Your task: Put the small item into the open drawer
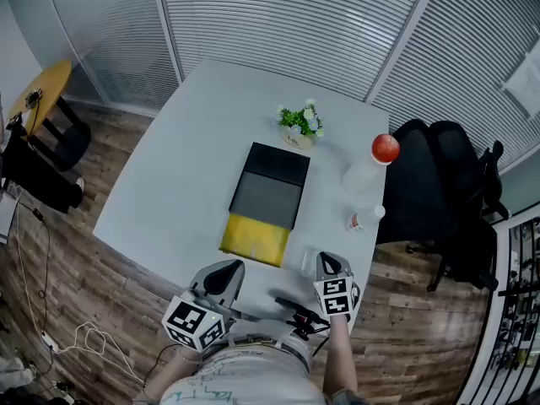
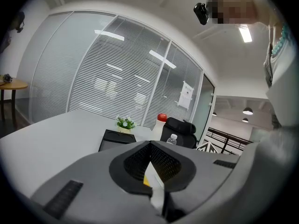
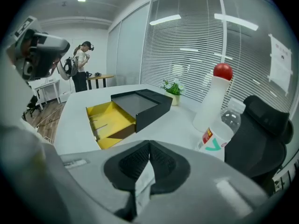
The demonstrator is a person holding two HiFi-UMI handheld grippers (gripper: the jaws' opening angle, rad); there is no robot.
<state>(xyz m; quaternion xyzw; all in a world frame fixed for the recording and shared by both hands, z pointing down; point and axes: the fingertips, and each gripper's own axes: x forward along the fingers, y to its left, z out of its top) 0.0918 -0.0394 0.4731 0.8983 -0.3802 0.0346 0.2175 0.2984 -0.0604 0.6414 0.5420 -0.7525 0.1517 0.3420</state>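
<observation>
Hovering at the near edge of a white table (image 1: 169, 184), the left gripper (image 1: 224, 270) and right gripper (image 1: 332, 261) both have their jaws pressed together, with nothing visibly gripped; the yellow drawer (image 1: 255, 239) stands pulled out on the near side of a black box (image 1: 272, 184) at mid-table; a small pale item (image 1: 310, 261), too faint to identify, lies just left of the right gripper; a plant (image 1: 299, 125) sits beyond the box; a red-capped bottle (image 1: 371, 163) and a water bottle (image 1: 364, 218) stand to the right.
</observation>
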